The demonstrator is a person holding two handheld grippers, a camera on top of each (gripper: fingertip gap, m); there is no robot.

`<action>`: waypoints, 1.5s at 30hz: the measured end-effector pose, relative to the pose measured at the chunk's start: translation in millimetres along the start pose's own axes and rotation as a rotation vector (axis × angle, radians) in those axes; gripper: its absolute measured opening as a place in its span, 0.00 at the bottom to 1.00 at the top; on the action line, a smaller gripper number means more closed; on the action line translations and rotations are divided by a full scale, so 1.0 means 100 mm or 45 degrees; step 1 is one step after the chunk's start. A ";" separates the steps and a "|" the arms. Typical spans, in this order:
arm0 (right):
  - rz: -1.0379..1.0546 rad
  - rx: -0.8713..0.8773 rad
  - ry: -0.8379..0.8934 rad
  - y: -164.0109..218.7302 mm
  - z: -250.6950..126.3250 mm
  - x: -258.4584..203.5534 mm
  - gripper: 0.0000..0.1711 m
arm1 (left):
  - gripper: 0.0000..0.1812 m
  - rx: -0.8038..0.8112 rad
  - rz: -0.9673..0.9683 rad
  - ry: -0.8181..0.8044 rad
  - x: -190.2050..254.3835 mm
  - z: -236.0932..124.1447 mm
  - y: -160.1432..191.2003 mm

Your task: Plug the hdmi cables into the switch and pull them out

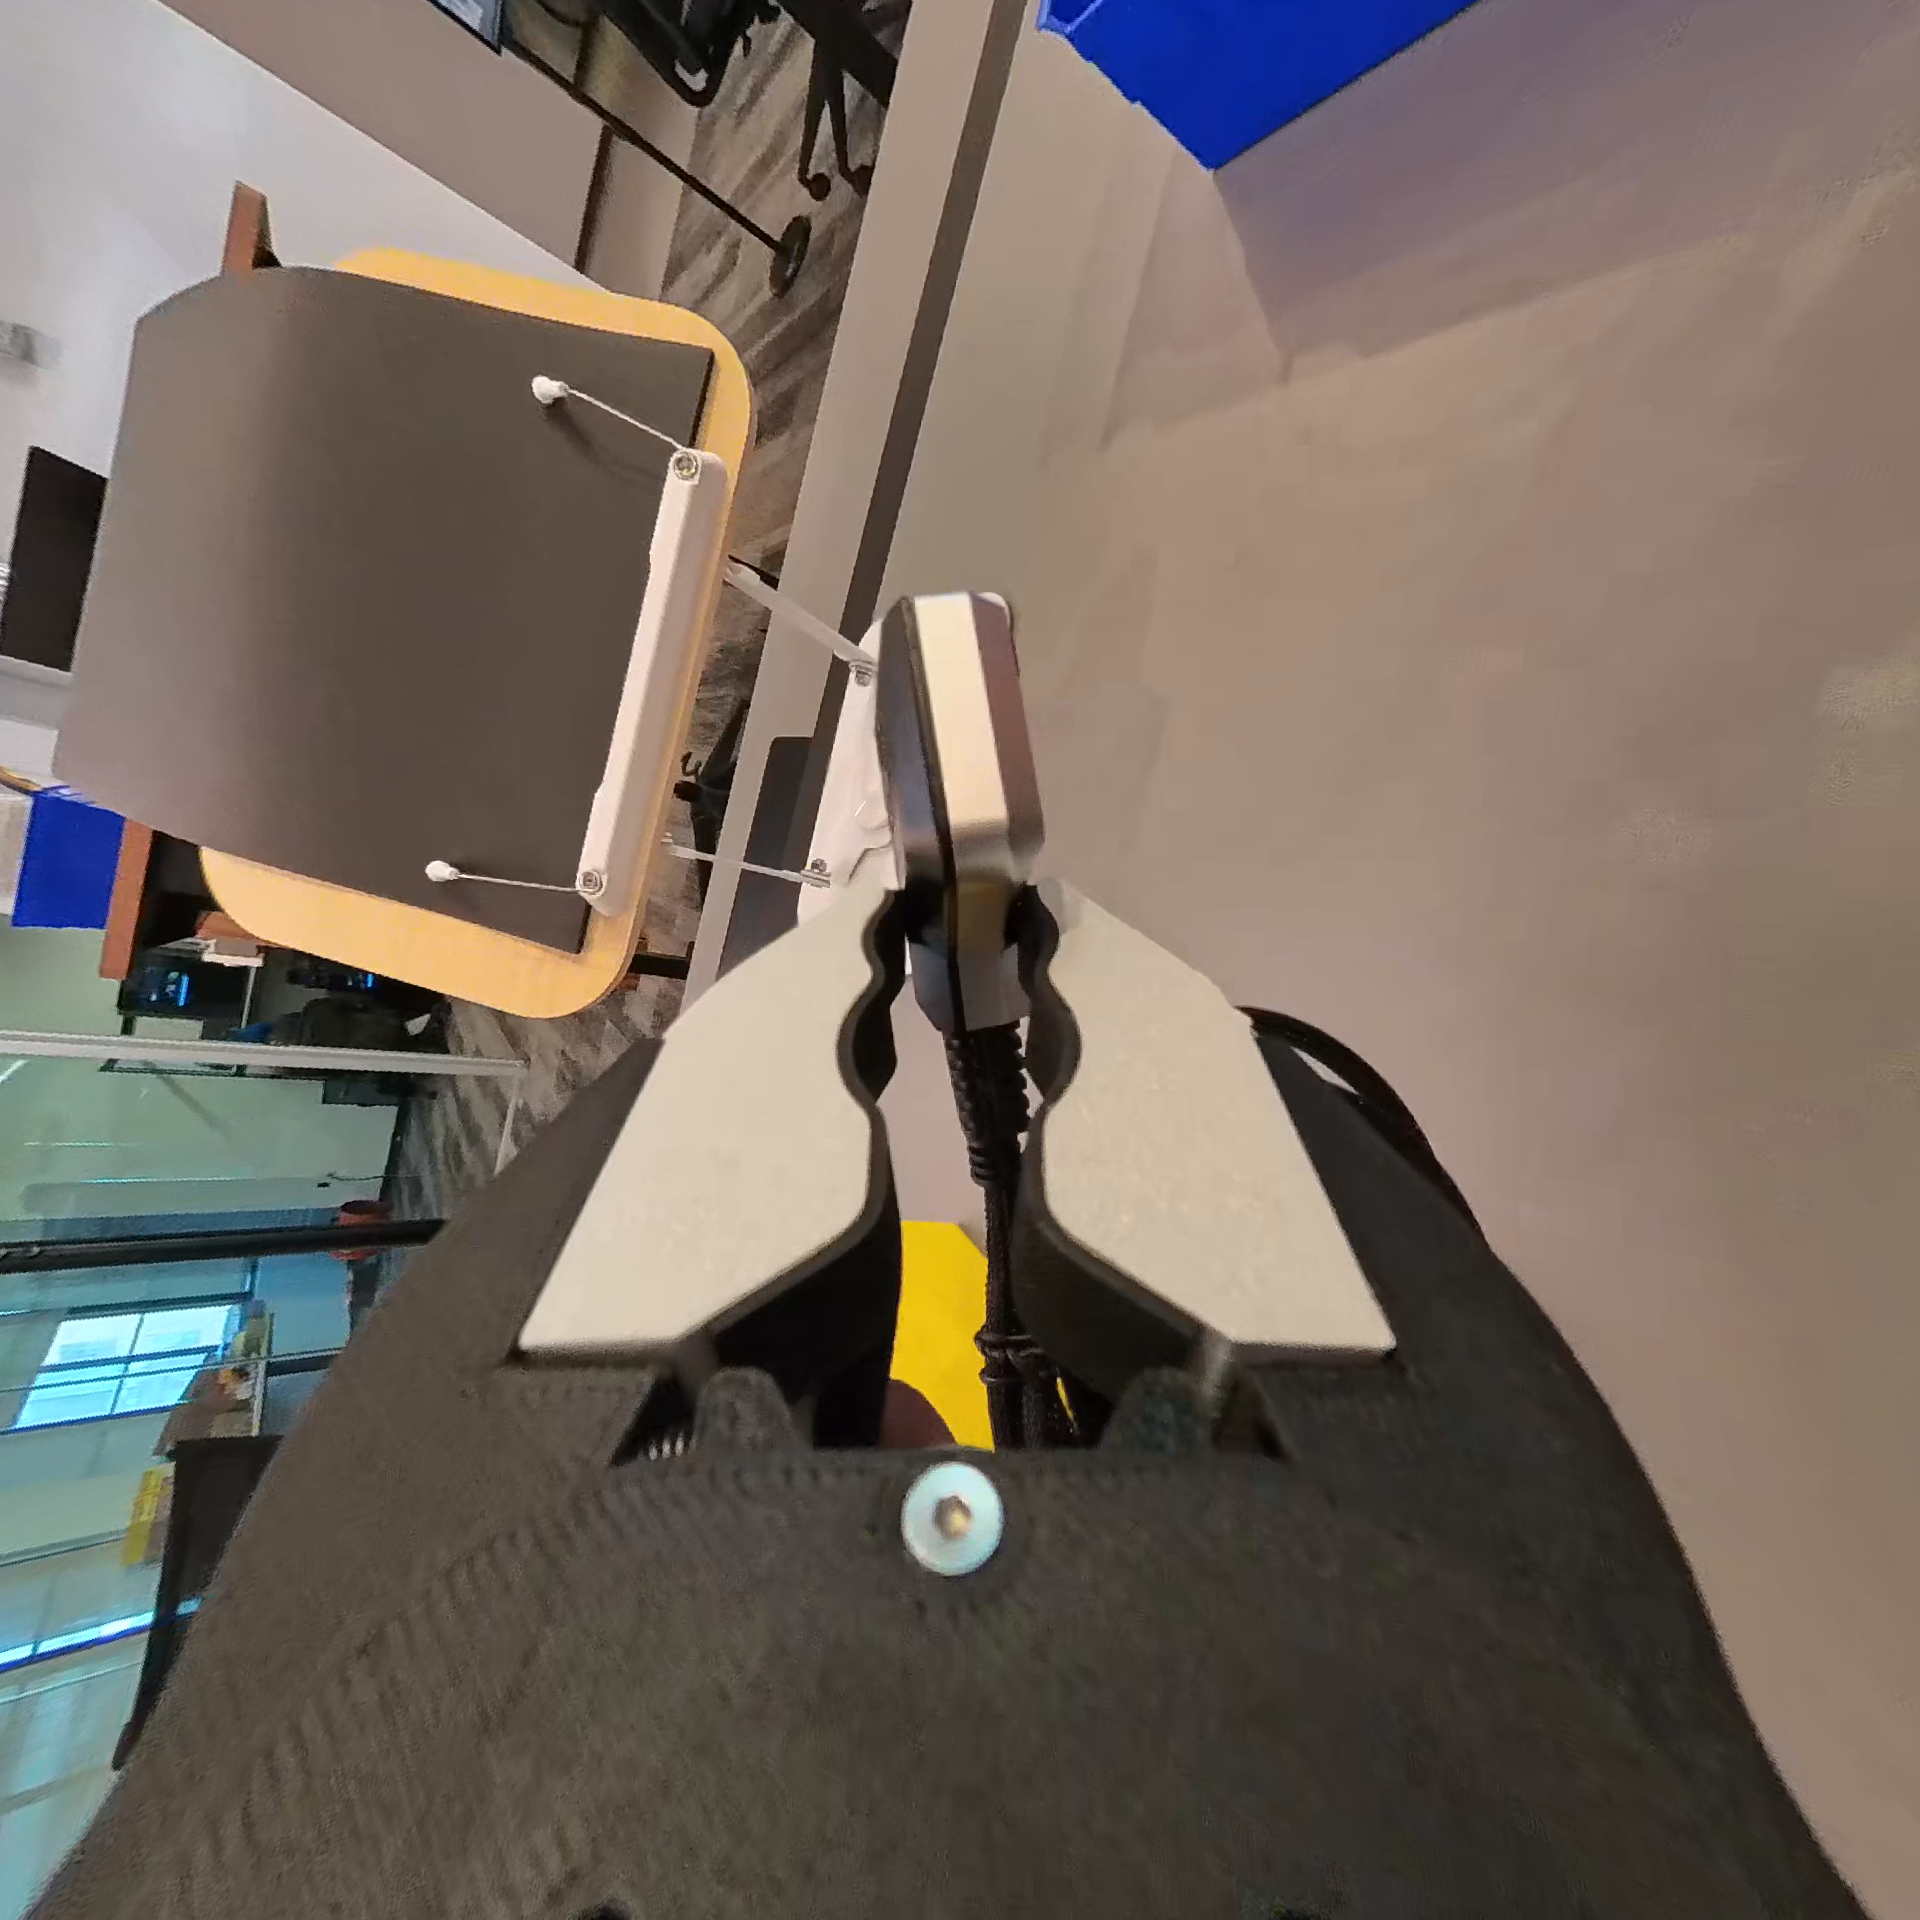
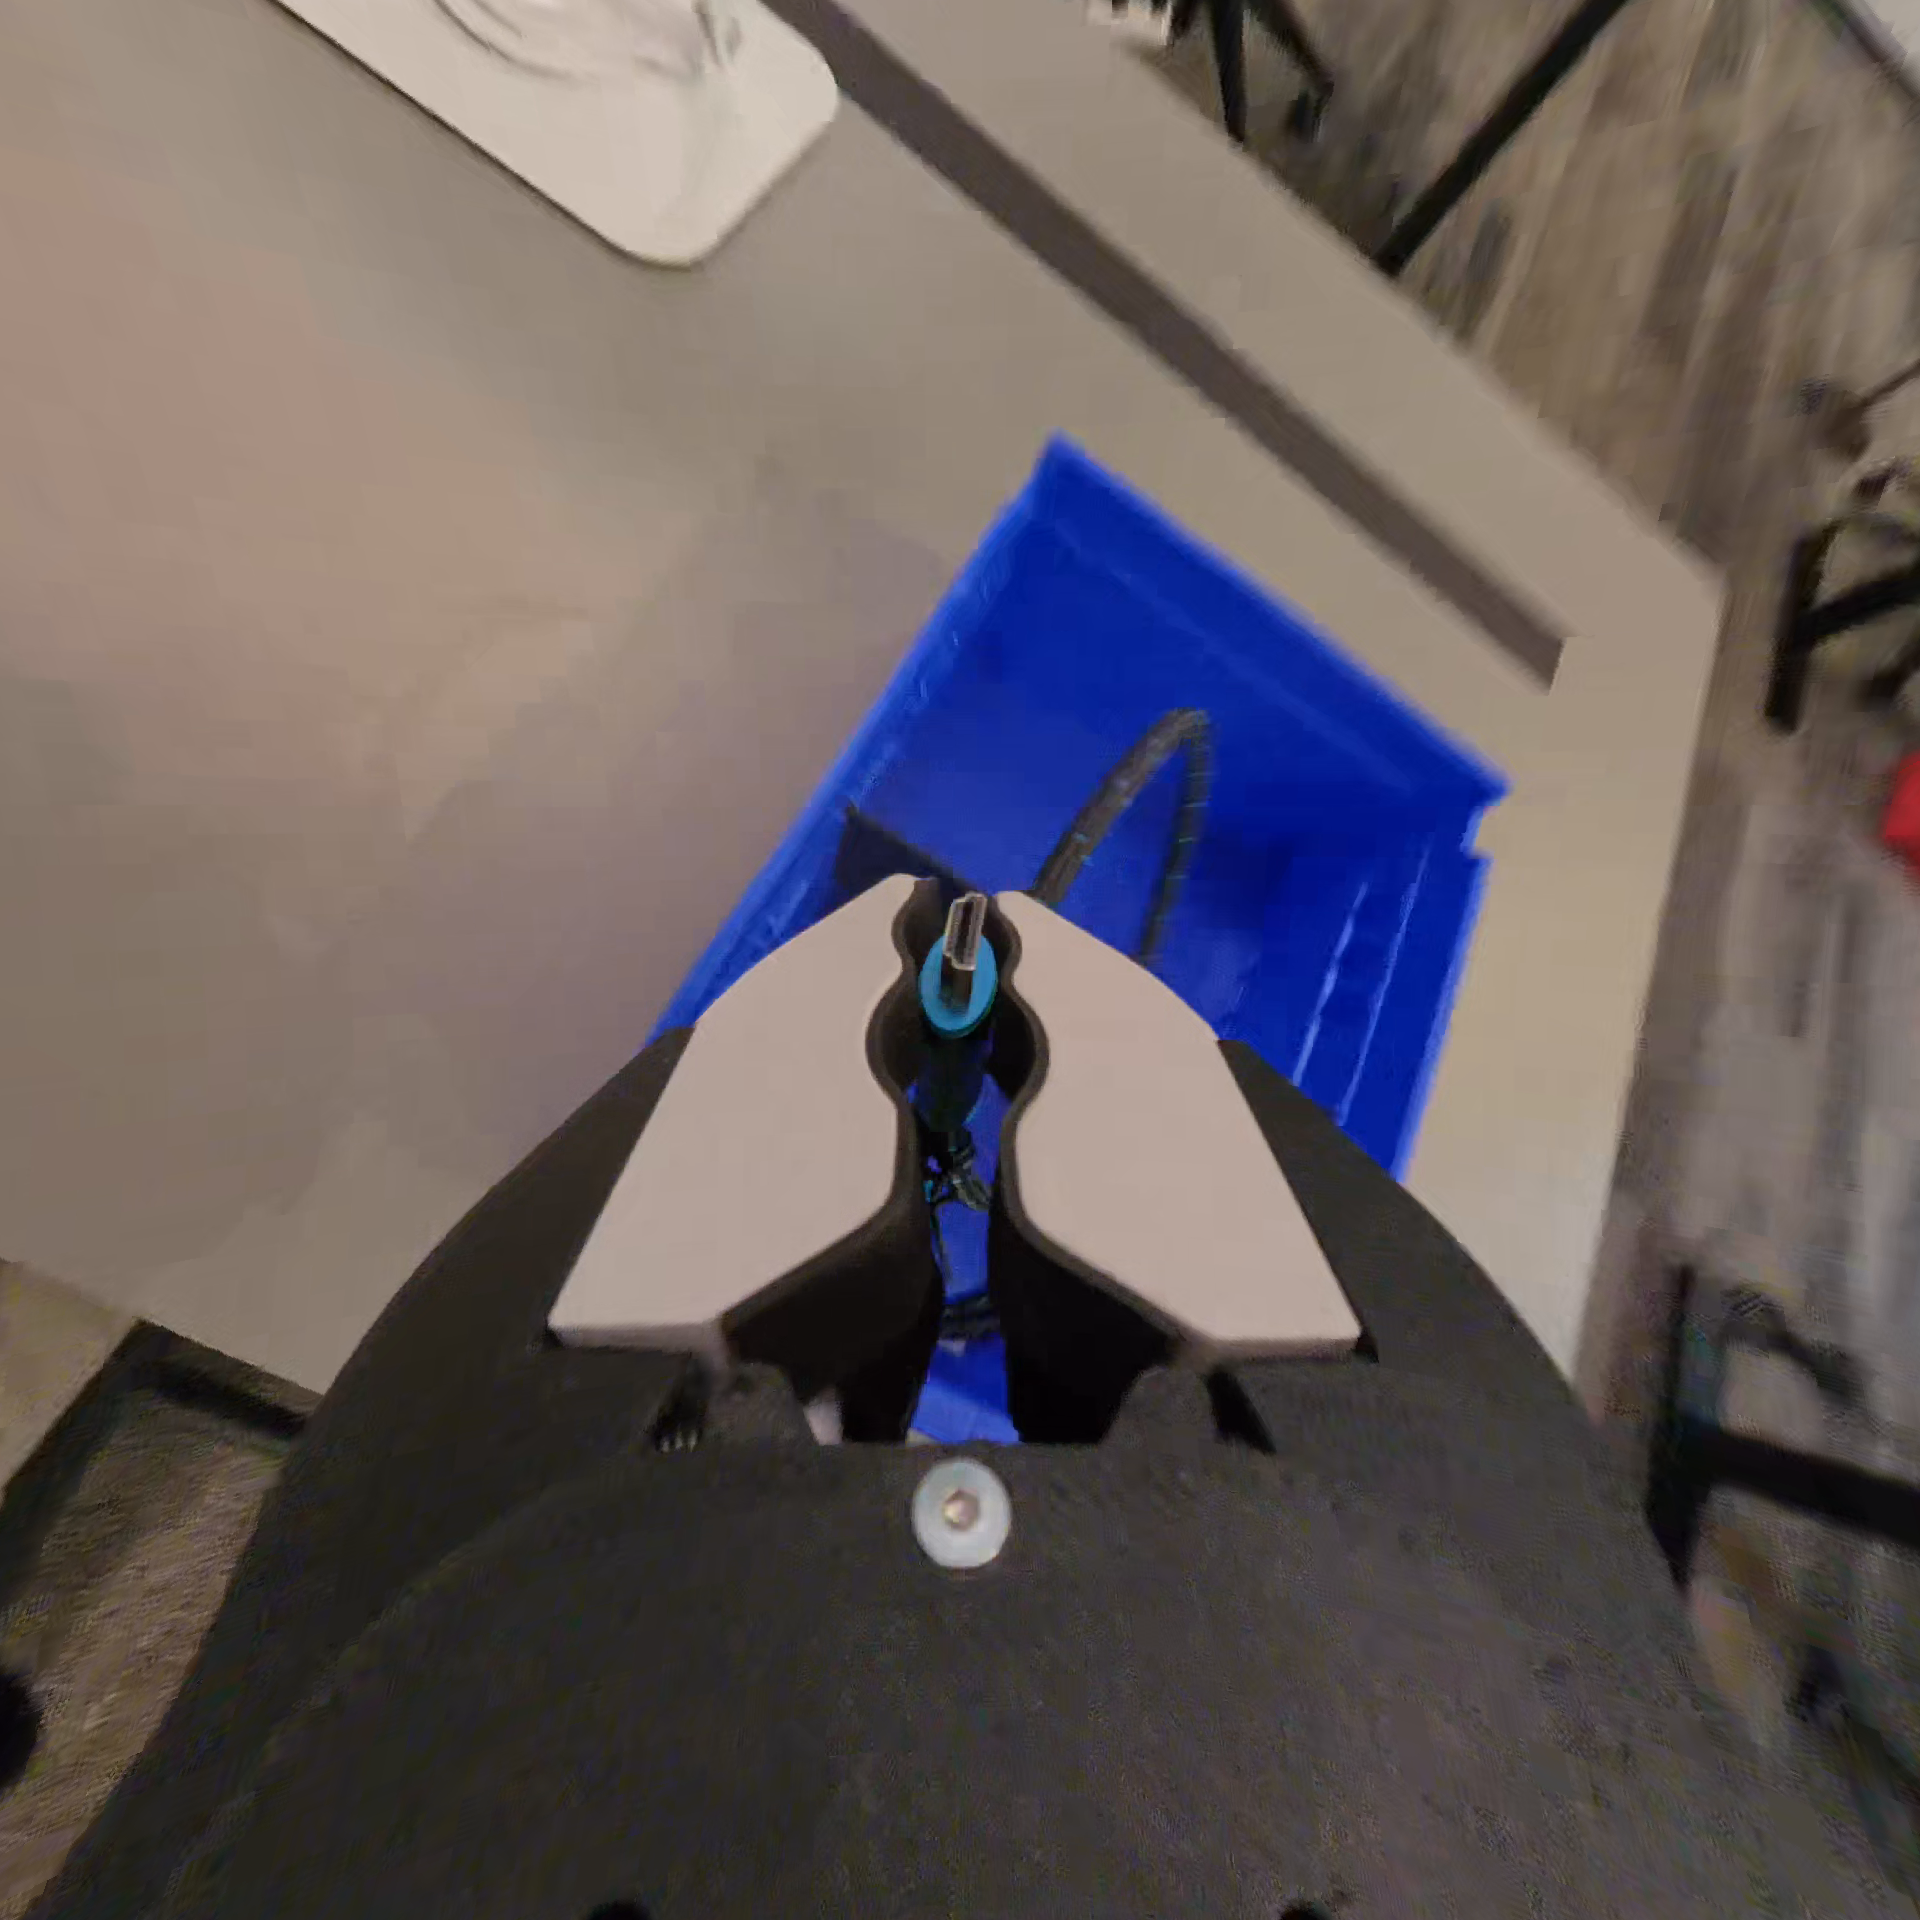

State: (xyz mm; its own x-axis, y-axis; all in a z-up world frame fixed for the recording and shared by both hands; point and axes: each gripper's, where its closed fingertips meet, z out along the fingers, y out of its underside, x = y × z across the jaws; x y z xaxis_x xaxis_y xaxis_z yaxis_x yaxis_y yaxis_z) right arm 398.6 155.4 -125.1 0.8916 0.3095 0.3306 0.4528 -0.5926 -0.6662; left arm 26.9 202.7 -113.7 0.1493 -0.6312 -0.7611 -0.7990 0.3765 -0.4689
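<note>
Grey table (image 2: 416, 623) fills both views, with a blue bin (image 2: 1195, 748) at its far edge below the right gripper (image 2: 961, 894), which is clamped on a blue-collared plug (image 2: 961, 961) whose cable (image 2: 1153, 790) trails into the bin. The left gripper (image 1: 961, 920) pinches the switch (image 1: 961, 727) by its end, lifted off the table, a black cable (image 1: 1003, 1122) running back between its fingers. Held so narrowly, the switch would likely twist or slip under insertion force, and the trailing cable could snag on the bin's rim and skew the plug.
</note>
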 end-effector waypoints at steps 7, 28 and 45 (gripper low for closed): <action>0.277 -0.198 -0.162 0.73 0.49 -0.07 0.09 | 0.11 -0.012 -0.004 0.010 0.01 0.03 0.01; -0.517 0.274 -0.209 -0.75 -0.13 -0.93 0.36 | 0.11 0.055 0.021 0.018 0.02 0.04 -0.05; -1.488 0.625 -0.140 -1.61 0.04 -3.04 0.12 | 0.11 0.127 0.228 0.140 0.39 -0.03 -0.26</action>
State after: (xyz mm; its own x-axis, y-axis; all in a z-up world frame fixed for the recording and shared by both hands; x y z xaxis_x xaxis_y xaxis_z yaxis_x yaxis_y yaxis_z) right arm 54.4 159.1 -121.3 -0.0509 0.5329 0.8447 0.8929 0.4031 -0.2005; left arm 51.8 165.7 -129.9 -0.0583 -0.6163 -0.7854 -0.7445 0.5509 -0.3771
